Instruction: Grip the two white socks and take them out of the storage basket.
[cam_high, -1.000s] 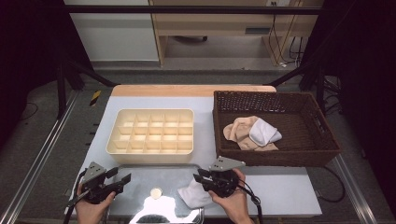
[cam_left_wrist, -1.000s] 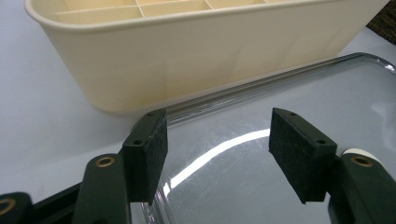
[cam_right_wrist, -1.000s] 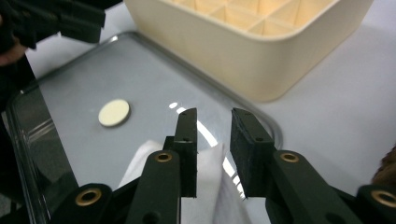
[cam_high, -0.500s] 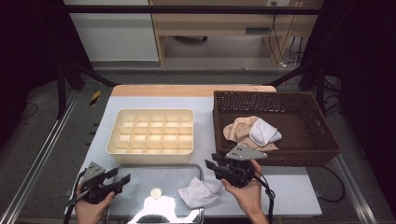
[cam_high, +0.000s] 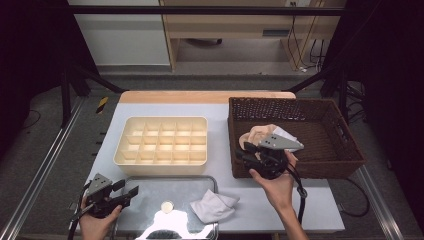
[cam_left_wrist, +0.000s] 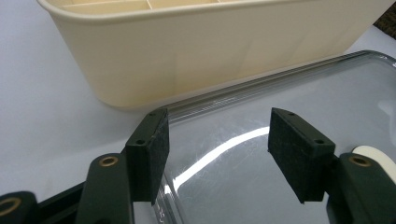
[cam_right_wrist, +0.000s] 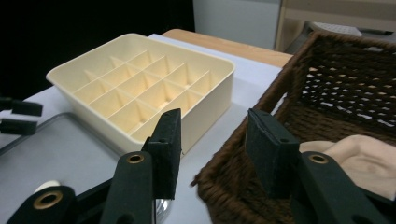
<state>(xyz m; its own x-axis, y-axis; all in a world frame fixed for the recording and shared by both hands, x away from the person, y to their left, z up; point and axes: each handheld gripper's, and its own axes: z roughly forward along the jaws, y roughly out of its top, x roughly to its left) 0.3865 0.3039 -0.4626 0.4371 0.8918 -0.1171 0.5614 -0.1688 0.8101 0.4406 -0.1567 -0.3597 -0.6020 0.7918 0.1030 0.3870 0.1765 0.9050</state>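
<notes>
While my left gripper (cam_high: 131, 191) rests low at the near edge with its jaws apart and nothing between them, over the shiny metal tray (cam_high: 150, 187), the white cloth (cam_high: 214, 207) lies crumpled on that tray's right corner. My right gripper (cam_high: 243, 151) is raised at the near-left corner of the brown wicker basket (cam_high: 345, 145), wrist bent toward the cream divided box (cam_high: 162, 145); its jaws have just been opening and hold nothing.

Right gripper (cam_high: 250, 156) partly hides basket's (cam_high: 345, 150) peach cloth (cam_high: 255, 135).
</notes>
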